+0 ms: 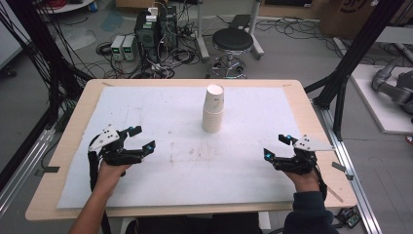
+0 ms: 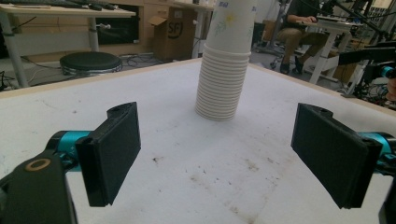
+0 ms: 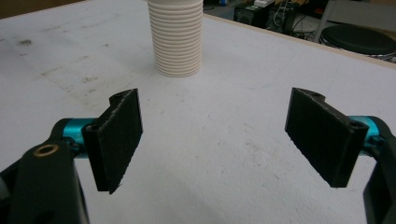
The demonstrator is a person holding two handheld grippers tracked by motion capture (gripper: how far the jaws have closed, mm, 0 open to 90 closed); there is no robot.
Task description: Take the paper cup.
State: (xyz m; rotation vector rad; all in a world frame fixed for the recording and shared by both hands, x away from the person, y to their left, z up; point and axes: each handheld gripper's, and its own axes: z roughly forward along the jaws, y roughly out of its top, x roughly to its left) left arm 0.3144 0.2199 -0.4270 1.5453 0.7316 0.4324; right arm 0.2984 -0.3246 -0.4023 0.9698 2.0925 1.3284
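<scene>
Stack of white paper cups (image 1: 214, 109) stands upright on the white mat (image 1: 146, 117) covering the wooden table (image 1: 311, 126), toward the far middle. Left gripper (image 1: 142, 138) hovers near the front-left of the mat, jaws wide, nothing btwn them; it points toward the stack, well apart from it. Right gripper (image 1: 277, 146) sits front-right, jaws also wide & empty, aimed at the cups too. In both gripper views the stack (image 2: 226, 65) (image 3: 177, 37) stands ahead, btwn the black pads (image 2: 112, 151). Black stool (image 1: 233, 41) on the floor behind the table.
</scene>
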